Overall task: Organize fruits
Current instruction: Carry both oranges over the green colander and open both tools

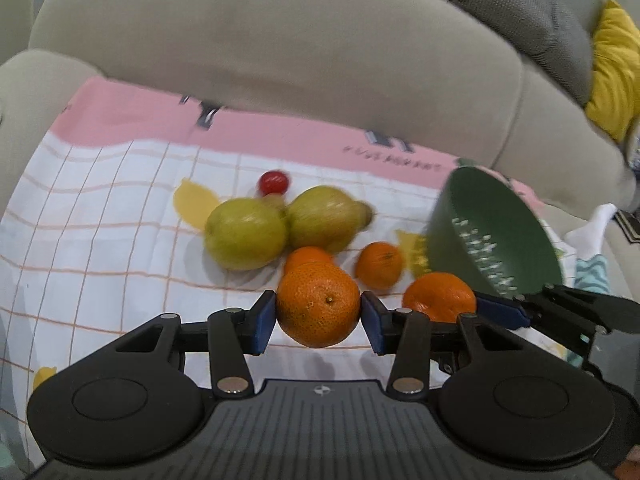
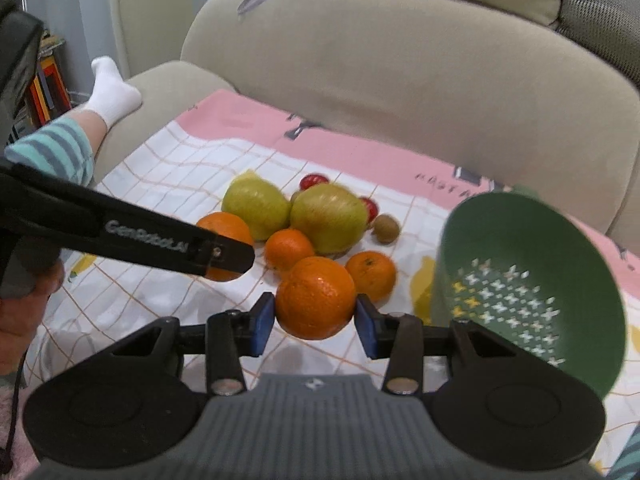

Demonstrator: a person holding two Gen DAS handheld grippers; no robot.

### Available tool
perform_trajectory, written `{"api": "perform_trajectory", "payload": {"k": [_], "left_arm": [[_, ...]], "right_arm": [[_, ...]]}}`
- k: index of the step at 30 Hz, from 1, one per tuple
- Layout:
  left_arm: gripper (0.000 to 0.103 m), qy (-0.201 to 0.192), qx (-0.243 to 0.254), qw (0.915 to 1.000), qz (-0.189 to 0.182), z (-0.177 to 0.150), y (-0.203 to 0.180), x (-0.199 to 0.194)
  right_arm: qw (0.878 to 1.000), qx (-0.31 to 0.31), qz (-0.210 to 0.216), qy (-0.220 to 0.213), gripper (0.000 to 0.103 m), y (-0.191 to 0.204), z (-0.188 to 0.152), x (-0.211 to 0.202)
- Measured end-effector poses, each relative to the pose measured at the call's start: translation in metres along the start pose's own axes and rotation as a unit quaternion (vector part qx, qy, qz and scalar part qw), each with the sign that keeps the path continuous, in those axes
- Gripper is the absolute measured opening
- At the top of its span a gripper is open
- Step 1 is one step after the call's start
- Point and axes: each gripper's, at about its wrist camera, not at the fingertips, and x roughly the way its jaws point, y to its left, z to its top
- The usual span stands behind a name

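Tongs (image 1: pixel 319 314): black, blue pads (image 1: pixel 264 320). Clementines orange (image 1: pixel 318 310). Two pears (image 1: pixel 246 234) yellow-green. Small fruit (image 1: pixel 274 183) red; kiwi (image 2: pixel 386 228) brown. Colander (image 1: pixel 496 236) green, cut-out holes showing white. Cloth (image 1: pixel 120 184): white with orange grid, yellow lemon prints, pink band at far edge. Sofa (image 1: pixel 300 60) beige. Sock (image 2: pixel 112 90) white.

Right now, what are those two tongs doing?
Left tongs: closed on a round orange mandarin.
Right tongs: closed on another round orange mandarin.
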Motion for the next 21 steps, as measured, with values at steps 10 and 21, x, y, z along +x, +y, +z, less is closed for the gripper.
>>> {"api": "perform_trajectory", "payload": {"k": [10,21], "left_arm": [[0.051,-0.024,0.076,0.9962,-0.035,0.021,-0.071,-0.030],[0.051,0.008,0.153,0.9865,-0.057,0.043,-0.144,-0.002]], "right_arm": [[0.999,-0.021,-0.026,-0.036,0.041,-0.035,0.014,-0.052],[0.998,-0.032,-0.053,0.013,0.041,-0.107,0.021,-0.065]]}}
